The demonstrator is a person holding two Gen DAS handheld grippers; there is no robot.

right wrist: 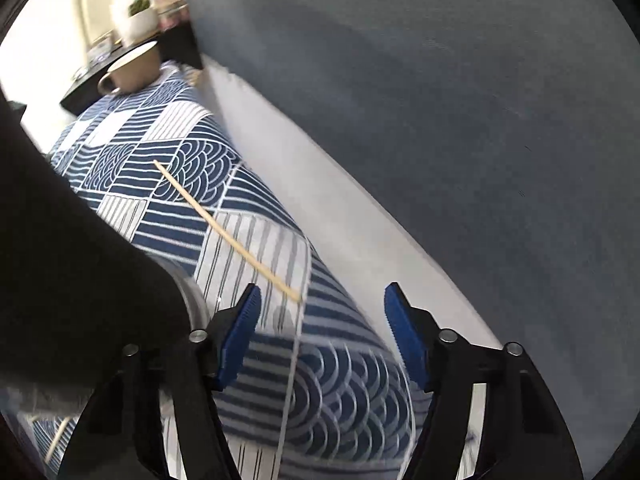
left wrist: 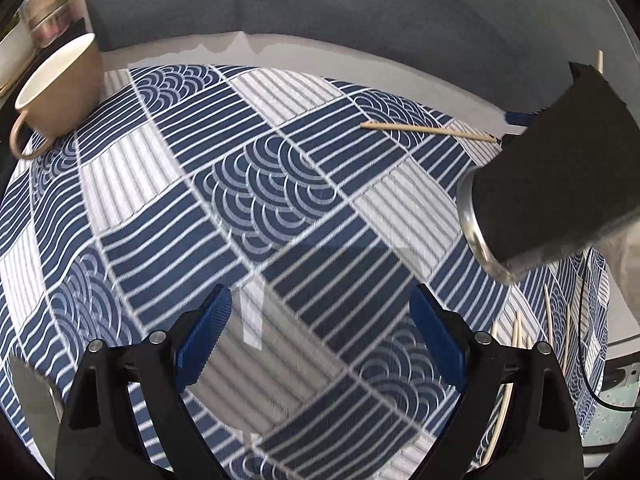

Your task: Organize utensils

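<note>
Daylight was soft and even, brightest at the top left of the right view, where the background blew out white. The cloth (left wrist: 248, 184) bulged hard from fisheye warp. Motion blur smeared the lower cloth in both views, and the corners went black.

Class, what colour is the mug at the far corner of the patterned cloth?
The mug is tan outside and cream-white inside; the left wrist view shows it best.
</note>
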